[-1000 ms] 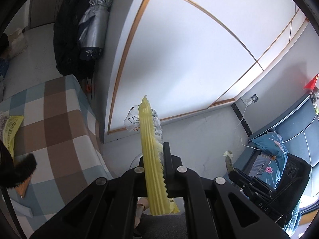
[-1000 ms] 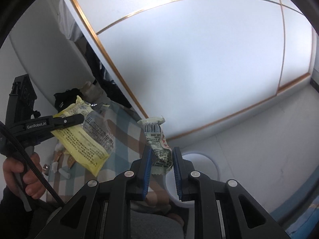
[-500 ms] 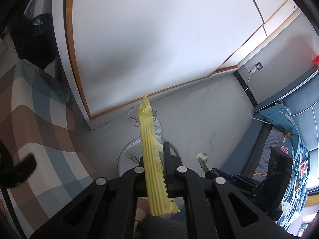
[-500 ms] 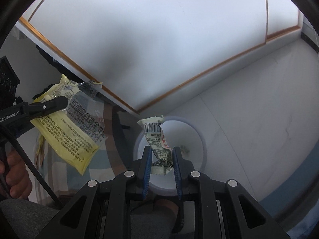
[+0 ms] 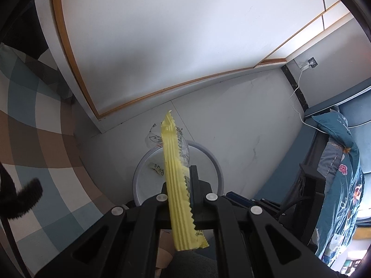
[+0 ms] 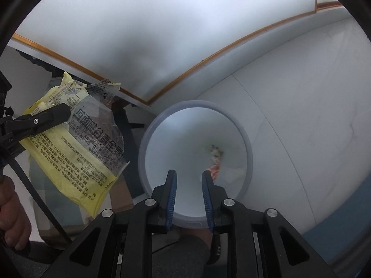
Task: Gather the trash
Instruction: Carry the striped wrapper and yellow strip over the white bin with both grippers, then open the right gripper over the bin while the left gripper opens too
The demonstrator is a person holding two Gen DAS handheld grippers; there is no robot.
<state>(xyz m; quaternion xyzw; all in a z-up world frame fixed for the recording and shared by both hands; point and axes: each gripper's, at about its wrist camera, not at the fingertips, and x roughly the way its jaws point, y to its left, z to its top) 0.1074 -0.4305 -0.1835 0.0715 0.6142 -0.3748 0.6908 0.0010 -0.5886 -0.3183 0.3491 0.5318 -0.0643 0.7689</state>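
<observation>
A: Right wrist view: a small wrapper [image 6: 215, 156] is seen lying inside the white bin [image 6: 248, 153], just beyond the blue pads of the right gripper [image 6: 189, 177]. Nothing is held between its jaws, which have just been opening and are seen parted above the bin's mouth.

B: And the yellow packet [image 6: 76, 148]?

A: It is clamped flat in the left gripper [image 6: 58, 113] to the left of the bin, and a hand [image 6: 11, 210] is seen at the frame's lower left edge.

B: Left wrist view?

A: The same yellow packet [image 5: 176, 180] is shown edge-on, pinched between the closed fingers of the left gripper [image 5: 183, 178] and standing up over the bin [image 5: 218, 173]. A scrap of wrapper [image 5: 157, 168] is seen inside the bin. A checked cloth [image 5: 34, 139] is seen on the left, patterned bedding [image 5: 343, 173] on the right, and pale floor [image 5: 243, 127] around the bin.
</observation>
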